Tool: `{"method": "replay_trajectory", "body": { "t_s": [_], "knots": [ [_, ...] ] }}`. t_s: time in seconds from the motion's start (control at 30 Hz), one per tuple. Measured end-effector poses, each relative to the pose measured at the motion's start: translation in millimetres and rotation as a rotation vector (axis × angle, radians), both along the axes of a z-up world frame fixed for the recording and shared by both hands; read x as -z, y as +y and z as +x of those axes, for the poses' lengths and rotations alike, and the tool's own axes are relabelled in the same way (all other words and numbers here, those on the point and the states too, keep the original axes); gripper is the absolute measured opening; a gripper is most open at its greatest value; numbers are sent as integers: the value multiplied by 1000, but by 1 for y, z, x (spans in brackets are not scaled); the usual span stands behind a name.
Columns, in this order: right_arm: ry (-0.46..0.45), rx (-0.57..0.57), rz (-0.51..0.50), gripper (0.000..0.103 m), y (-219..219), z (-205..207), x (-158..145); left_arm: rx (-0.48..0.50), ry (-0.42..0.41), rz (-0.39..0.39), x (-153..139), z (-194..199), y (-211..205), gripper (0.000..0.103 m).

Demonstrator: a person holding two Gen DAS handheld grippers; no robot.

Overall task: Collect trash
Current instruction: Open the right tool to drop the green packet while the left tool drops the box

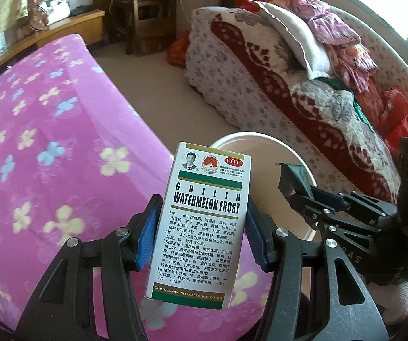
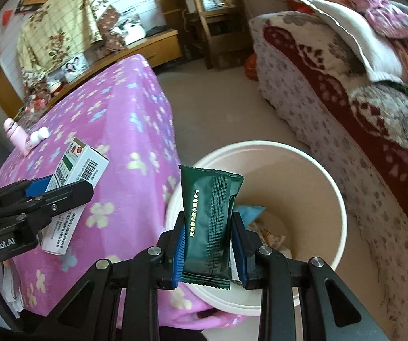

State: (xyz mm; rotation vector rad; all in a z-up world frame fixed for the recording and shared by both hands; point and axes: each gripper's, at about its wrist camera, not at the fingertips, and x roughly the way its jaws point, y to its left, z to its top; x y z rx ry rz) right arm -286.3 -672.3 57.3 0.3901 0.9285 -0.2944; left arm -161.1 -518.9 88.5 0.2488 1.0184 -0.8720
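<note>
My left gripper (image 1: 199, 230) is shut on a white medicine box (image 1: 201, 221) printed "Watermelon Frost", held upright over the edge of the pink flowered table cover (image 1: 47, 147). Behind the box shows the rim of a cream waste bin (image 1: 249, 137). My right gripper (image 2: 208, 244) is shut on a dark green snack wrapper (image 2: 209, 221), held over the near rim of the bin (image 2: 331, 187), which has some wrappers at its bottom. The right gripper (image 1: 297, 190) with the wrapper also shows at the right of the left wrist view. The left gripper (image 2: 62, 187) with the box (image 2: 81, 164) appears at the left of the right wrist view.
A sofa (image 1: 275, 91) with a red-and-white blanket, pillow and clothes runs along the right. A pink bottle (image 2: 19, 137) lies on the table cover. A wooden cabinet (image 2: 153, 45) and chair (image 2: 212, 14) stand at the back. Beige floor (image 1: 158, 85) lies between table and sofa.
</note>
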Motion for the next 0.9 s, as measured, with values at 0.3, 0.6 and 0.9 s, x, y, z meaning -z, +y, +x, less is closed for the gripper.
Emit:
{"method": "replay_trajectory", "body": {
  "t_s": [0.3,0.6,0.9],
  "knots": [
    [33,72,15,42,-25,-10,16,65,69,-56,11,-8,-24,55],
    [38,108,46,69,-33,-18,24,84,73,-116,7,-8,-25,68],
    [8,99,11,69,-22,-22,15,28,-101,-85,-10,-17,-5,68]
  ]
}}
